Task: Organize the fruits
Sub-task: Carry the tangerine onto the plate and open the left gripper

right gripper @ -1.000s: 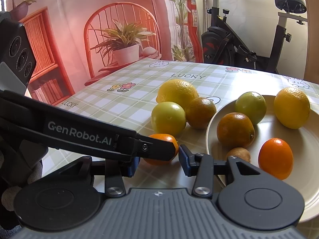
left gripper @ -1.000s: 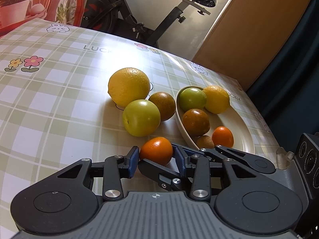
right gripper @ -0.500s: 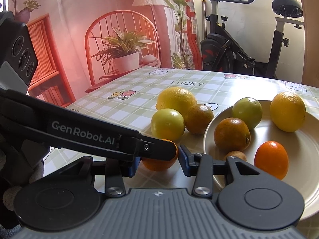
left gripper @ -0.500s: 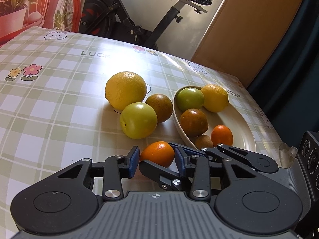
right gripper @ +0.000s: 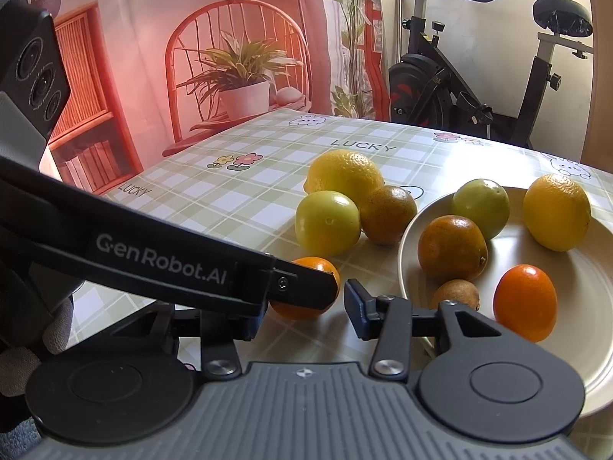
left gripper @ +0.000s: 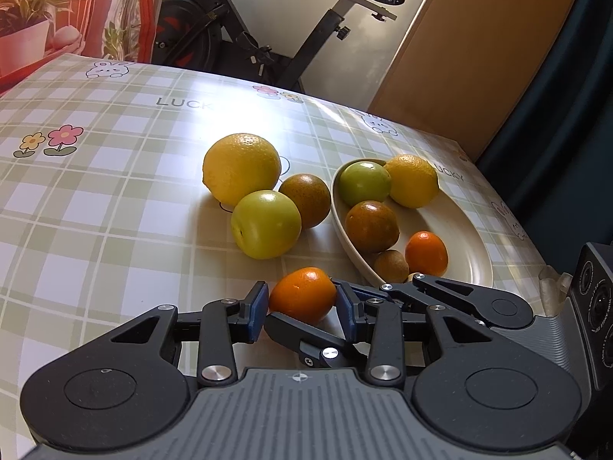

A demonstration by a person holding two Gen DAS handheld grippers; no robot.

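Left claw (left gripper: pixel 300 304): its blue pads are clenched on a small orange fruit (left gripper: pixel 302 294), one pad on each flank. The fruit sits low, at or just above the worktop (left gripper: pixel 95 199); the views do not settle whether it is lifted clear.

Right claw (right gripper: pixel 302 308): it grasps nothing. One finger crosses close under the held fruit in the left wrist view. In its own view the far pad stands clear of the fruit, with bare cloth showing in the gap, and the near pad is hidden behind the left claw's arm. Its jaws are part-way apart, idle.

Surroundings: the cream plate (left gripper: pixel 471 237) lies just to the right of the held fruit. It carries a green fruit, a yellow citrus, a brown-orange fruit, a small brown one and a second small orange. Beyond the held fruit, a large yellow citrus (left gripper: pixel 241 168), a green fruit (left gripper: pixel 266 224) and a brown-orange fruit (left gripper: pixel 306 195) rest touching one another on the worktop.

Assessment: the step in hand appears to be carrying the small orange fruit to the plate.

Recommendations:
- Withdraw the right claw first; the two are crowded.
- Lift the fruit above the plate rim before crossing.
- Keep pad pressure steady; a round fruit slips easily.
- Set it into the bare part of the plate, clear of the other fruit, and release it low.
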